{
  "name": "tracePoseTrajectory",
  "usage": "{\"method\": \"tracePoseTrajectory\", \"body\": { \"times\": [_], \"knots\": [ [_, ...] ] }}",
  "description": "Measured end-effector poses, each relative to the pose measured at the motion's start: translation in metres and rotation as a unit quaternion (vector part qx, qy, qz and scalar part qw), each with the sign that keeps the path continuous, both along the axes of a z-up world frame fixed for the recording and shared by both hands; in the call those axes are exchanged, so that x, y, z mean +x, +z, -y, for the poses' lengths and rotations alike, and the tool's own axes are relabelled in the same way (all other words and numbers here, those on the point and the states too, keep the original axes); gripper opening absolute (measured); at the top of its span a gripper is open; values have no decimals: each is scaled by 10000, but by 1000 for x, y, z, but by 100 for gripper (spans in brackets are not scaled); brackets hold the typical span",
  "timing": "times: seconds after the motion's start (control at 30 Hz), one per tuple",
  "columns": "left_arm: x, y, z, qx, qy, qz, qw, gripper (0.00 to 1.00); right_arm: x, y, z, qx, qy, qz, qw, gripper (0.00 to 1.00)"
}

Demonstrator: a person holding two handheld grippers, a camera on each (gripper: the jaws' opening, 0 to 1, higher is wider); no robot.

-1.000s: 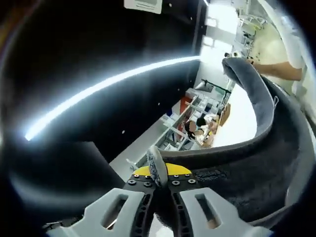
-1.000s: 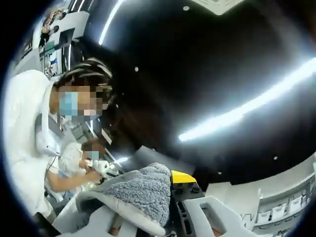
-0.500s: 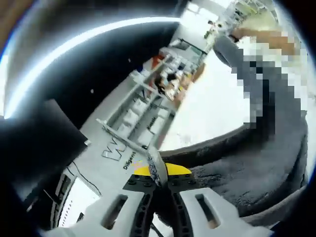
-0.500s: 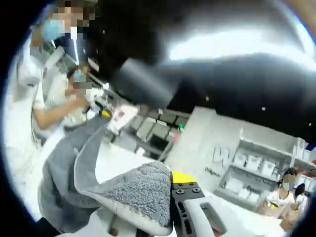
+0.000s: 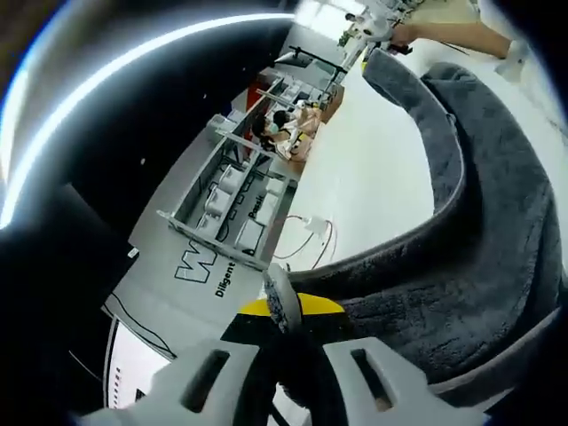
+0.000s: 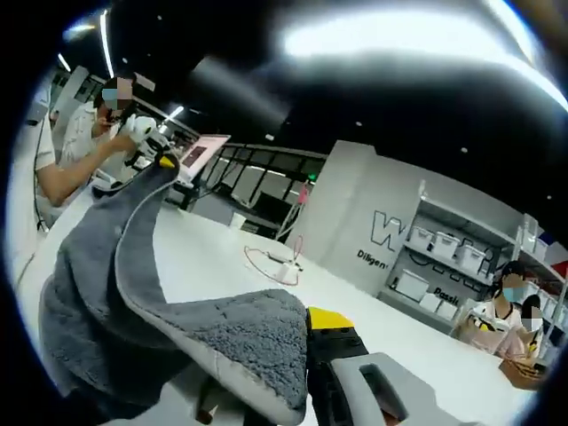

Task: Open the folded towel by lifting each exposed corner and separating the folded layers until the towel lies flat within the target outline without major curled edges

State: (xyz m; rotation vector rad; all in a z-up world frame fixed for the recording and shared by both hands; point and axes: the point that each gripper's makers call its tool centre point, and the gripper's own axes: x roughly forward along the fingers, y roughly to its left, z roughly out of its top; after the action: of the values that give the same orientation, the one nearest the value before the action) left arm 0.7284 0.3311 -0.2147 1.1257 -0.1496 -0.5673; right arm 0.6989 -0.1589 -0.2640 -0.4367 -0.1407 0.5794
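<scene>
L gripper [image 5: 286,330], bottom centre of left gripper view: jaws pinched on grey towel [image 5: 479,266] edge. Towel arcs up right side of frame to R gripper [image 5: 377,27] at top.

R gripper [image 6: 297,373], lower centre of right gripper view: clamped on corner; towel sags lower left.

Step, judged: spreading held aloft over white table [image 6: 266,284]. Next: pull taut, lower flat. Outline not visible.

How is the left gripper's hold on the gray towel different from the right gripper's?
The left gripper pinches a thin edge of the gray towel, which stands up between its jaws. The right gripper clamps a thick, fluffy fold that drapes over one jaw. Both are shut on the same towel, held up above the white table.
</scene>
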Motion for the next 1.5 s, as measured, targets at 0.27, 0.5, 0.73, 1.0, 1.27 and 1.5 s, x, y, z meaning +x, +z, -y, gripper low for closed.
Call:
{"method": "tracePoseTrajectory", "body": {
  "times": [0.27, 0.5, 0.73, 1.0, 1.27, 1.5],
  "knots": [
    [-4, 9, 4, -316, -155, 24, 9994, 3, 19, -13, 5, -5, -303, -182, 9994, 0],
    [16, -13, -12, -102, 173, -154, 9997, 3, 34, -22, 22, 367, -629, -290, 9969, 0],
    [34, -31, -26, -160, 389, -359, 9985, 4, 45, -40, 38, 329, -944, -490, 9938, 0],
    [39, -44, -31, -144, 458, -557, 9973, 5, 47, -43, 57, 363, -1315, -494, 9894, 8],
    [48, -65, -38, -42, 585, -845, 9947, 9, 51, -52, 78, 139, -1882, -568, 9804, 29],
    [52, -69, -50, 461, 989, -700, 9916, 32, 54, -53, 77, 122, -1889, -615, 9800, 31]
  ]
}}
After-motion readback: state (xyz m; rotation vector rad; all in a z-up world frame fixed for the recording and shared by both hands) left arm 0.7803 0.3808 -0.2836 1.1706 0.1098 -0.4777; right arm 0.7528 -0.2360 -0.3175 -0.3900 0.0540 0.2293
